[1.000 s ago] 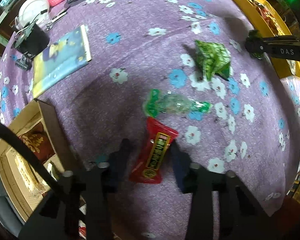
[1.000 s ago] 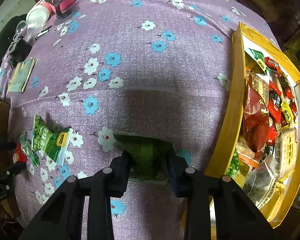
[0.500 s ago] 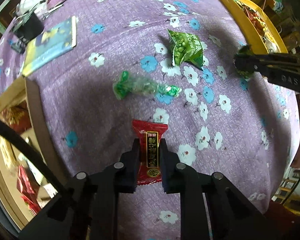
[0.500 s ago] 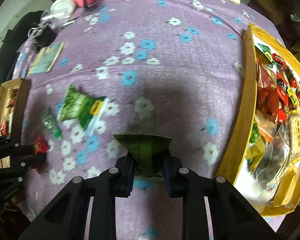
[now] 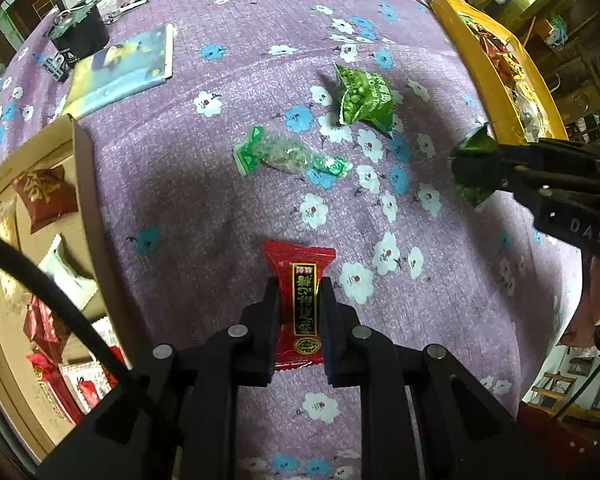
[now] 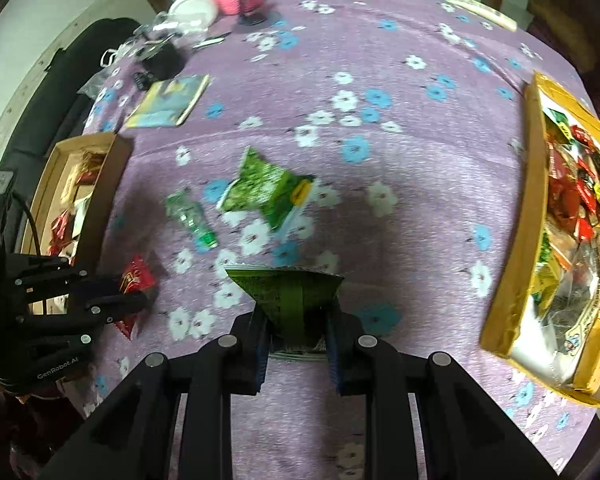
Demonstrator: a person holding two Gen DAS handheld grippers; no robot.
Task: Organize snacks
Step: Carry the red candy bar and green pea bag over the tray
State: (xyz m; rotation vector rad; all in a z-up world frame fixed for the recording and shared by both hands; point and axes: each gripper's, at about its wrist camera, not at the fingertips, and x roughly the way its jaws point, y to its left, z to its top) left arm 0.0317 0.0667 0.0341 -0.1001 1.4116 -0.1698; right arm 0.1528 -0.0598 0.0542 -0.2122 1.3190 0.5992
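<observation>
My left gripper (image 5: 299, 298) is shut on a red snack packet (image 5: 300, 300) and holds it above the purple flowered cloth; it also shows in the right wrist view (image 6: 134, 286). My right gripper (image 6: 298, 320) is shut on a dark green snack packet (image 6: 288, 294), lifted off the cloth; it shows at the right of the left wrist view (image 5: 474, 166). A green pea packet (image 5: 362, 98) and a clear green-ended candy wrapper (image 5: 288, 156) lie on the cloth between the grippers.
A brown cardboard box (image 5: 88, 200) with red and white packets stands at the left. A yellow box (image 6: 516, 240) full of snacks stands at the right. A booklet (image 5: 120, 74), a black holder (image 5: 80, 36), a white jar and a pink object sit at the far edge.
My left gripper closed on the red packet and lifted it. My right gripper rose and pulled back with the dark green packet.
</observation>
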